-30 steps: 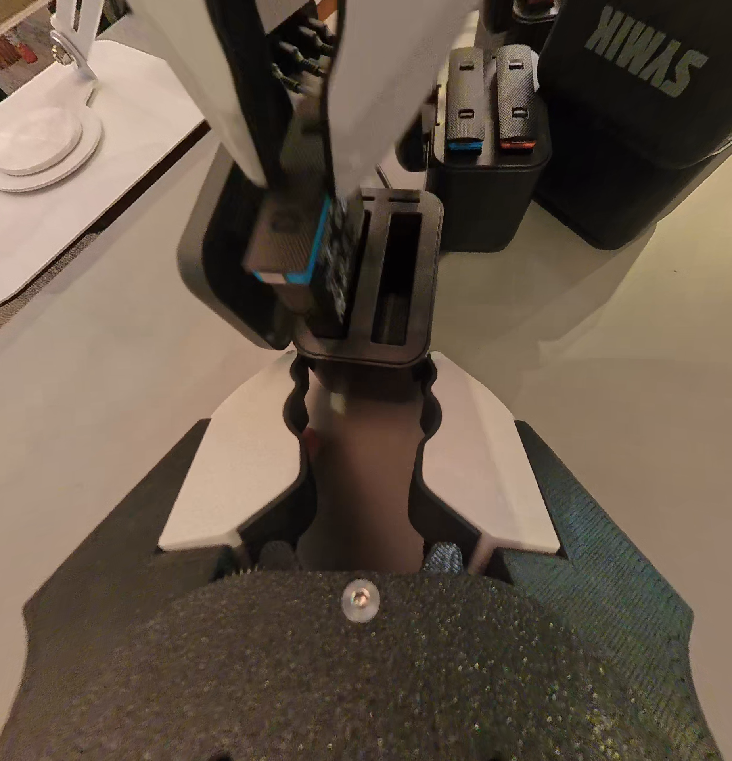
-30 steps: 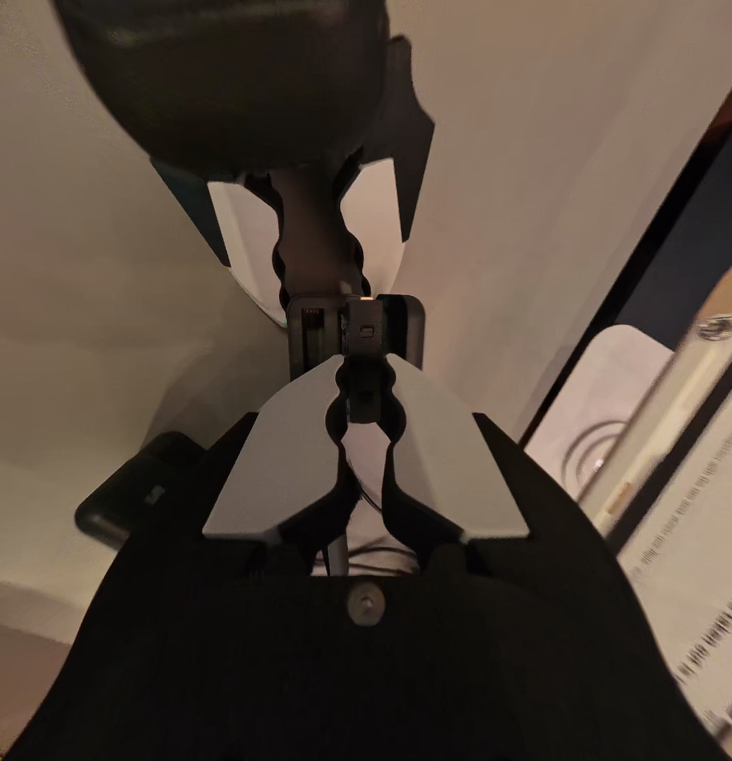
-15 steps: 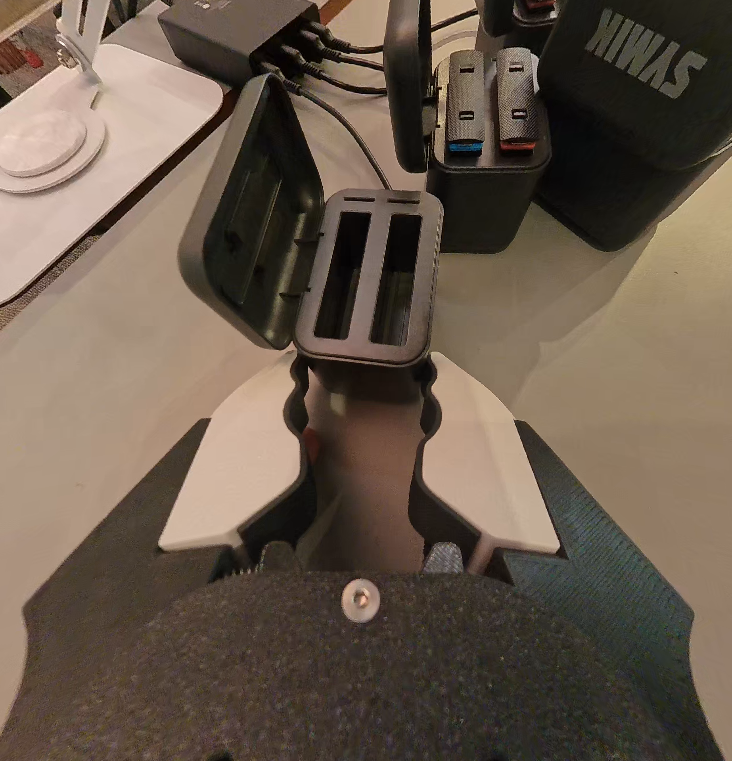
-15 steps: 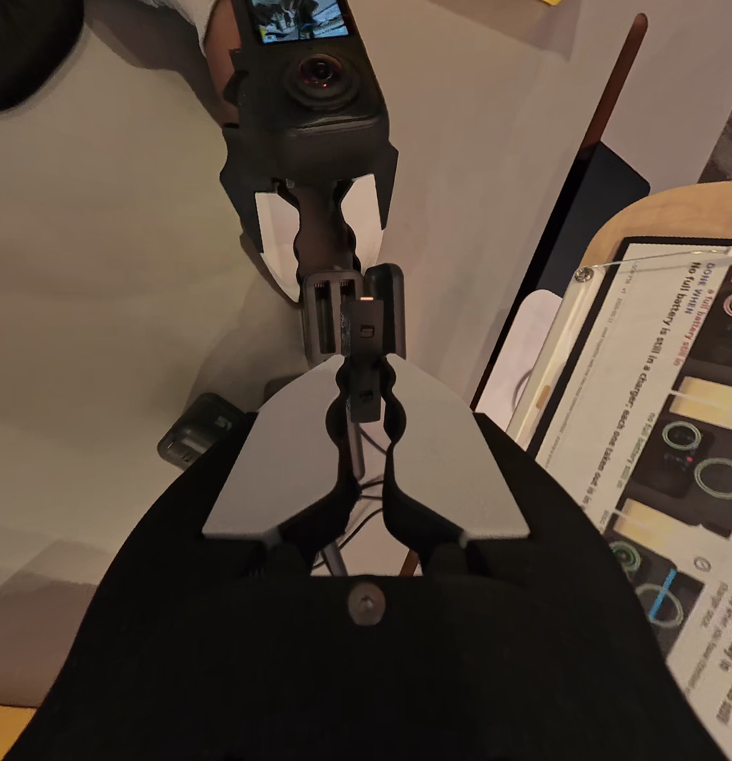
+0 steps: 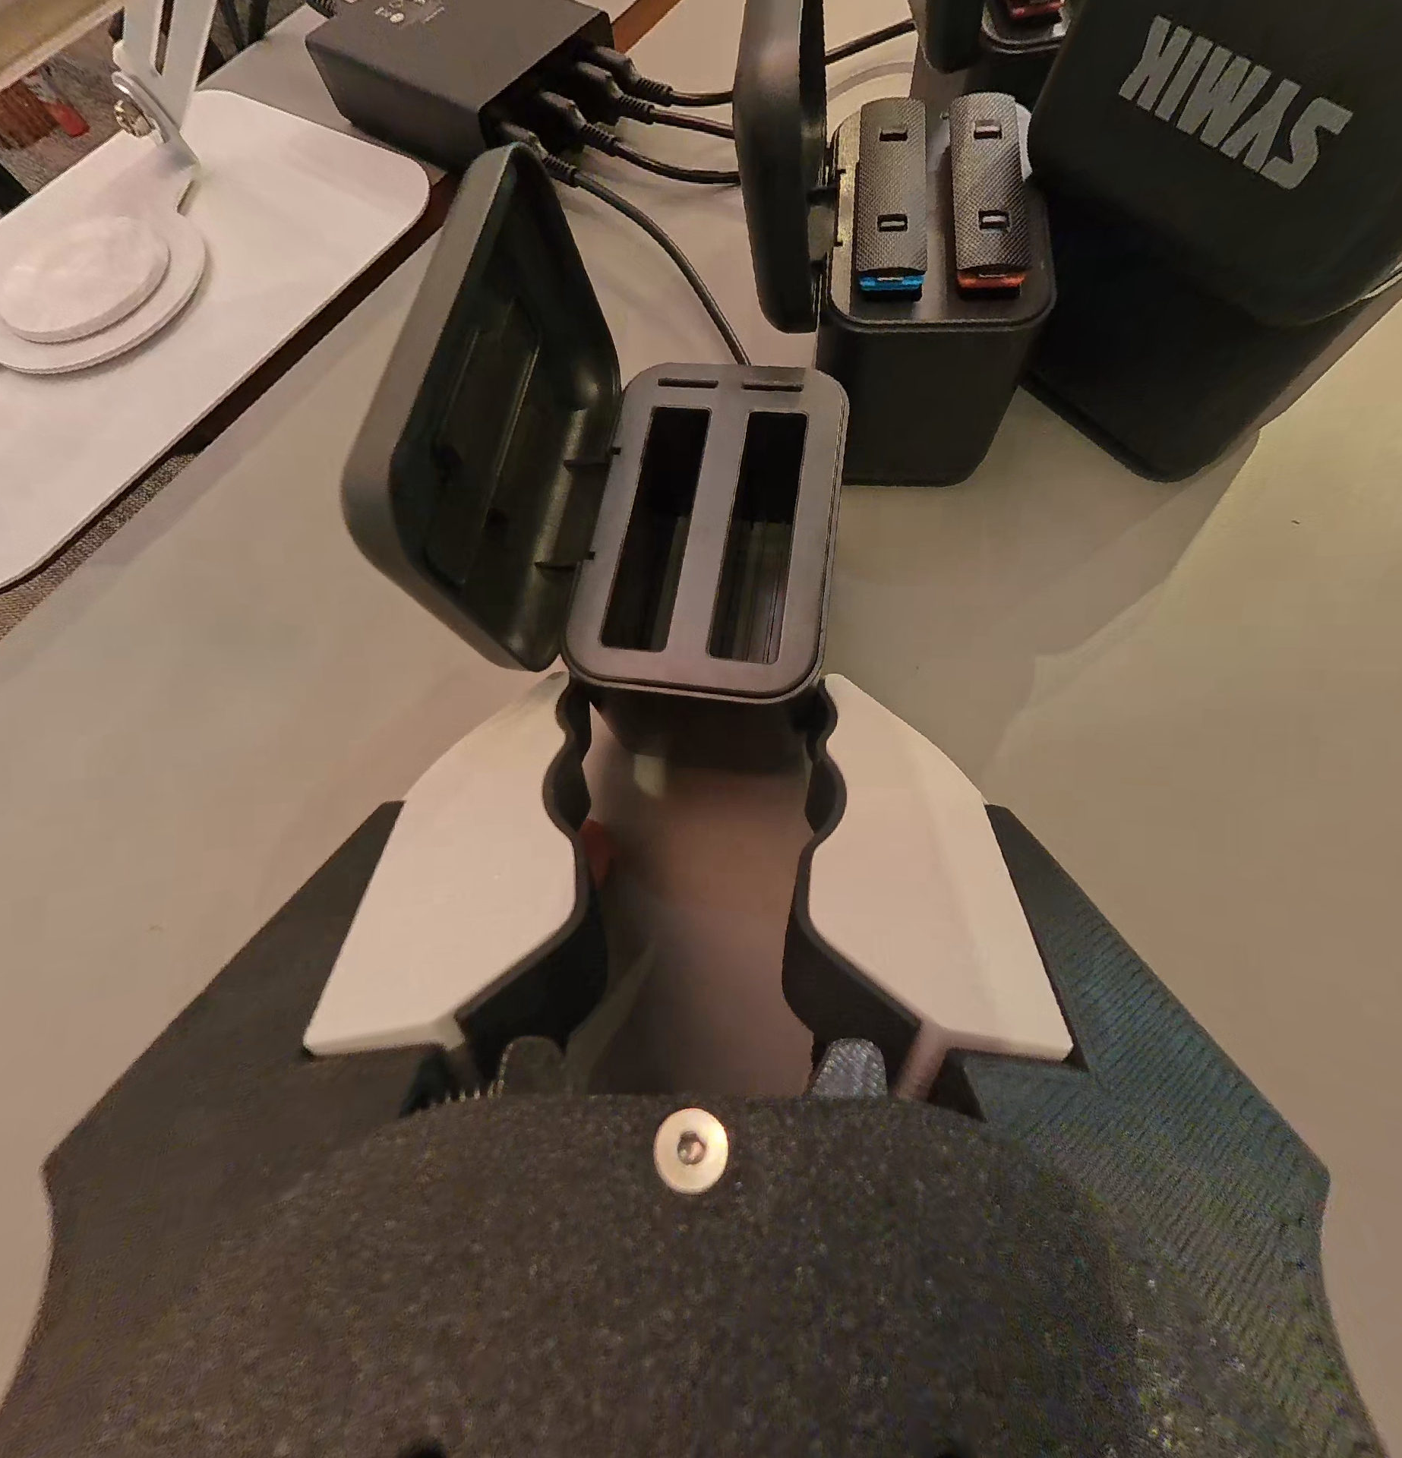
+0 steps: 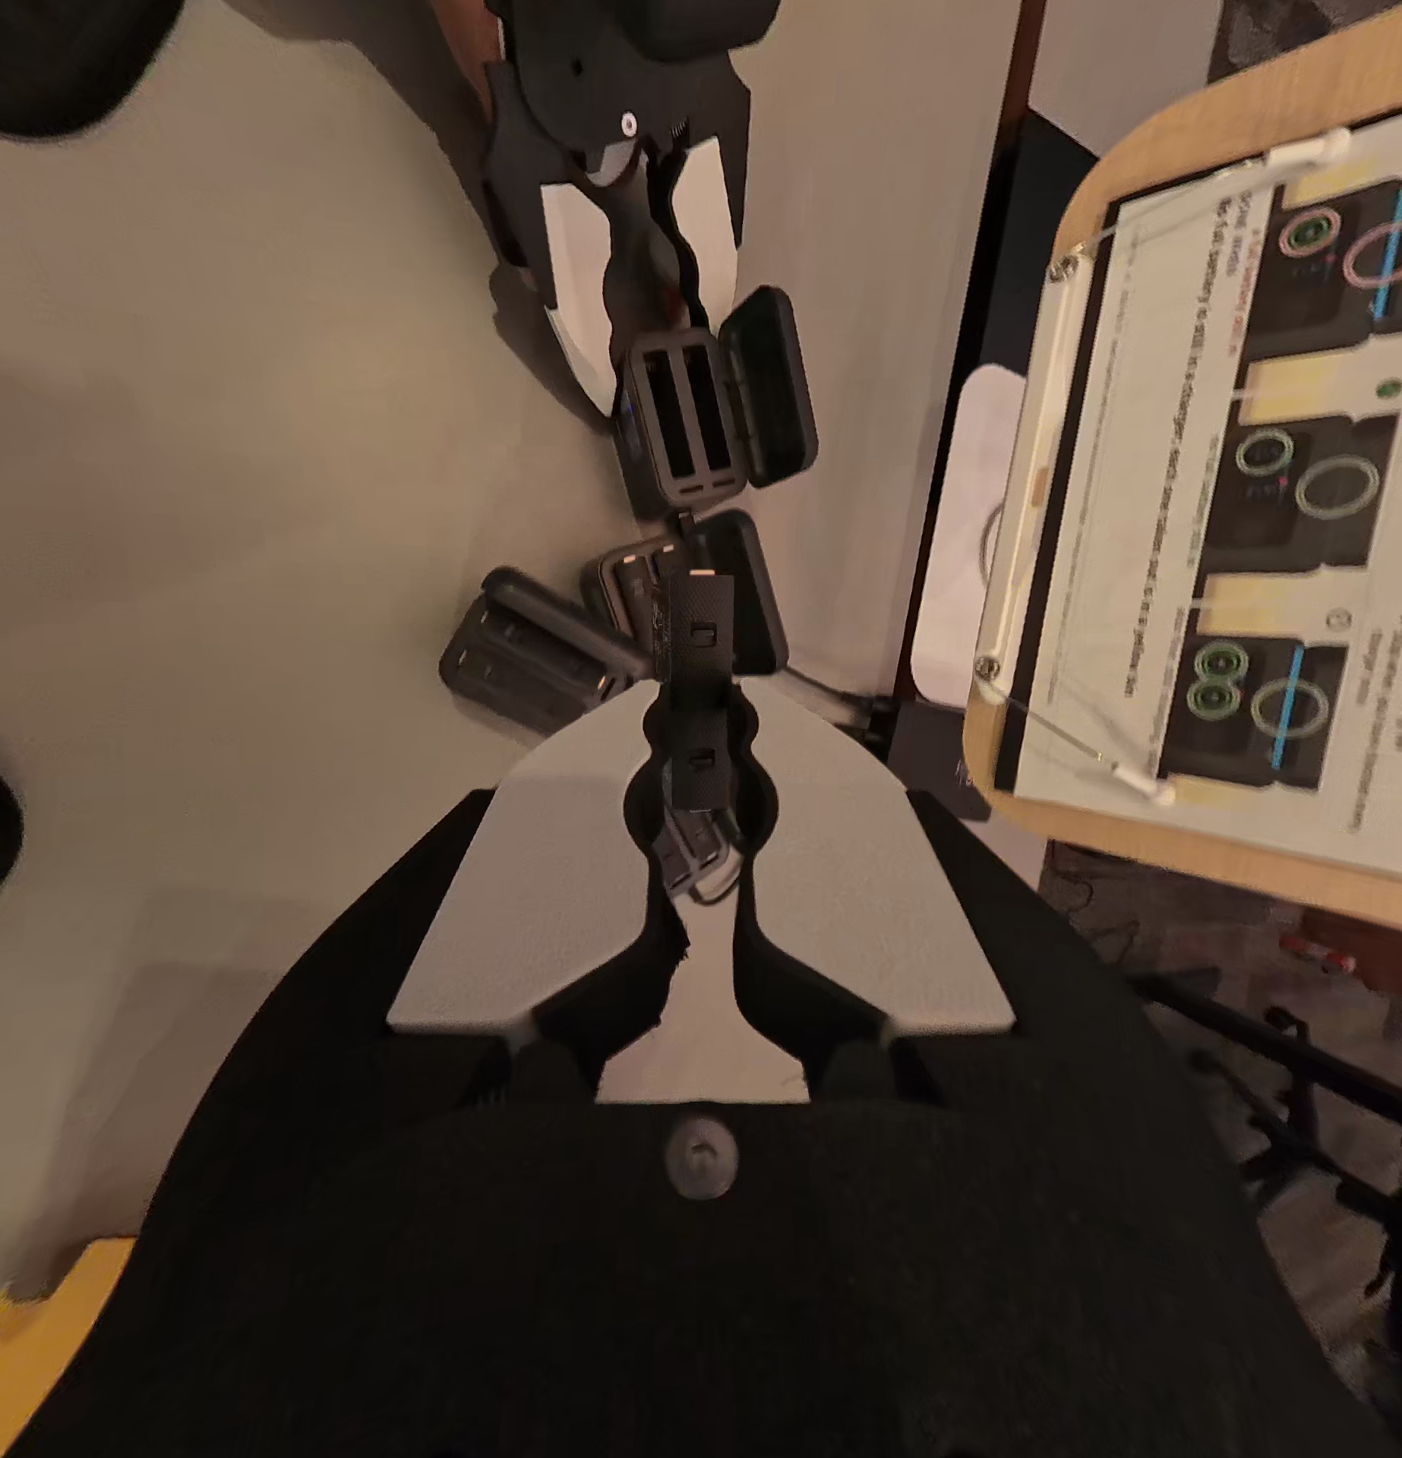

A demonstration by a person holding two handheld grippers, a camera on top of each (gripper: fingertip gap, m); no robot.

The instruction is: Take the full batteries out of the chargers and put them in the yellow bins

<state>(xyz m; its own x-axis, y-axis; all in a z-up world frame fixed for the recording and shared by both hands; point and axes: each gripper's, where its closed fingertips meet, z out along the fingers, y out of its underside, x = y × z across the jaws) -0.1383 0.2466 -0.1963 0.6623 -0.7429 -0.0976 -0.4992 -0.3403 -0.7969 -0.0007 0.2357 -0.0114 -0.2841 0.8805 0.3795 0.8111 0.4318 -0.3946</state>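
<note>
On the beige table (image 5: 209, 710), left gripper (image 5: 694, 702) is clamping the empty two-slot charger (image 5: 714, 536); right gripper (image 6: 702, 702) is pinching one battery (image 6: 698, 631).

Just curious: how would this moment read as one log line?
left gripper: shut on empty charger | right gripper: shut on battery, lifted clear | yellow bin: nearby
</note>
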